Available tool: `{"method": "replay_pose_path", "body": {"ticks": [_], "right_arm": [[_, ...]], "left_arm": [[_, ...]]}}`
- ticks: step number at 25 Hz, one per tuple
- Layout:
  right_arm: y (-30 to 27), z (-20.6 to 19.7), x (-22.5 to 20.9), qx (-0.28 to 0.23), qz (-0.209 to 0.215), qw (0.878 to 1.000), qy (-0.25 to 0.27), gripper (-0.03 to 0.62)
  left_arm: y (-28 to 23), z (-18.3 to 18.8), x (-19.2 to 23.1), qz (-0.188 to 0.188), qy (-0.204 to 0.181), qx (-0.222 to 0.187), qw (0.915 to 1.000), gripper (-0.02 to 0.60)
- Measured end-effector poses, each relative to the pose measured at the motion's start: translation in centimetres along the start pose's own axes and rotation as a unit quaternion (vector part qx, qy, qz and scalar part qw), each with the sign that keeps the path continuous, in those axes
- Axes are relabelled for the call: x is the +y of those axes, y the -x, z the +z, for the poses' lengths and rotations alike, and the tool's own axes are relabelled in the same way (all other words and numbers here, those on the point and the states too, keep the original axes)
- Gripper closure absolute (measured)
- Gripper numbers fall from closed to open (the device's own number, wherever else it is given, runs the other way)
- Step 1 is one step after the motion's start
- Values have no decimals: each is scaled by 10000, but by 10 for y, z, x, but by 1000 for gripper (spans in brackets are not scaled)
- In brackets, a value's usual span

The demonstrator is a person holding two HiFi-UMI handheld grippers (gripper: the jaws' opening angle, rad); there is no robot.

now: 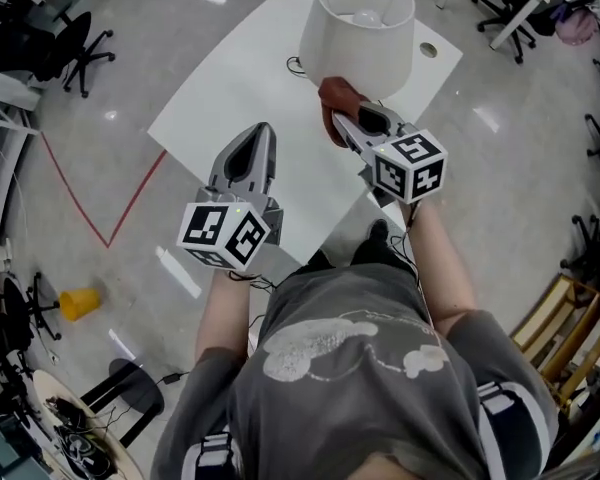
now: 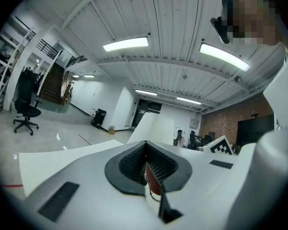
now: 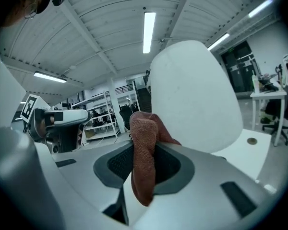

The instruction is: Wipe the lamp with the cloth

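Note:
The lamp, with a white drum shade (image 1: 365, 28), stands at the far end of the white table (image 1: 230, 98). My right gripper (image 1: 342, 120) is shut on a red-brown cloth (image 1: 336, 100), which is bunched up against the lower edge of the shade. In the right gripper view the cloth (image 3: 144, 152) hangs out of the jaws, with the shade (image 3: 197, 95) close behind it. My left gripper (image 1: 264, 134) is shut on nothing and hovers over the table's near part, to the left of the lamp. Its own view shows the shade (image 2: 156, 127) ahead.
A black cable (image 1: 296, 66) lies by the lamp's foot, and a round hole (image 1: 428, 50) sits in the table's far corner. Office chairs (image 1: 80, 43) stand on the grey floor, along with a yellow cup (image 1: 78, 303) and a red tape line (image 1: 130, 203). A wooden rack (image 1: 570, 328) is at the right.

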State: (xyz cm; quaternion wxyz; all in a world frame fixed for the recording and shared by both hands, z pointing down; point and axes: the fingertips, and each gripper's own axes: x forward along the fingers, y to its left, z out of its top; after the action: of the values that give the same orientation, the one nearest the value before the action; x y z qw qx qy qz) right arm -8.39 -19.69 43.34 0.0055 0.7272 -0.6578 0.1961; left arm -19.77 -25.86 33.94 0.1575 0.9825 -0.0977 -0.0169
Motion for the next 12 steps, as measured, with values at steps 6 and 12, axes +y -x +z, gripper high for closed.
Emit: {"method": "replay_pose_path", "body": {"ticks": [6,12], "right_arm": [[5,-9,13,87,89,9998,-131,497],[15,33,16,-331,484,9983,-63,497]], "left_arm": [[-8,-3,7,81,34,86,9999,574],[-44,6,-7,119,-231,101,9996,574]]}}
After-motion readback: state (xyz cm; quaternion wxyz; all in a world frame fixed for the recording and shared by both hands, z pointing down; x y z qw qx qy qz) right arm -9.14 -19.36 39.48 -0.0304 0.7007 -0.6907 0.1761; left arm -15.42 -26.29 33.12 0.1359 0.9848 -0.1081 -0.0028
